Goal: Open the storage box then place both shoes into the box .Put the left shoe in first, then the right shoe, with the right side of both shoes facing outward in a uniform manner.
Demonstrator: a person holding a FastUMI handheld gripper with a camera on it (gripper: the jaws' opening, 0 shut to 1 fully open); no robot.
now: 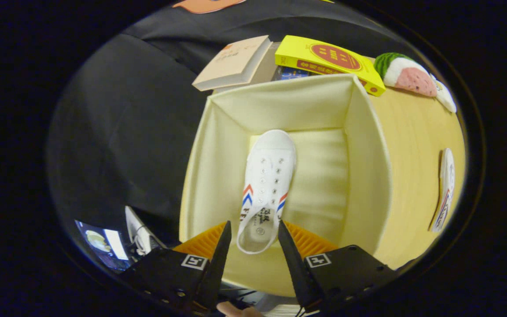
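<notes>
My claw [253, 235] hangs over the open box [370, 167]. Its fingers are spread wide, one on each side of the heel of a white shoe [266, 185], not squeezing it. That shoe lies inside the box, toe pointing away from me. The other shoe [445, 189] waits on the table [412, 145], well right of the box. Books [328, 59] lie beyond the box.

The storage box [368, 176] stands on the worktop [416, 145]; one shoe [264, 185] lies inside it, the other shoe [445, 189] to its right, books [328, 59] behind it, the tool [253, 237] spread above its near edge.
</notes>
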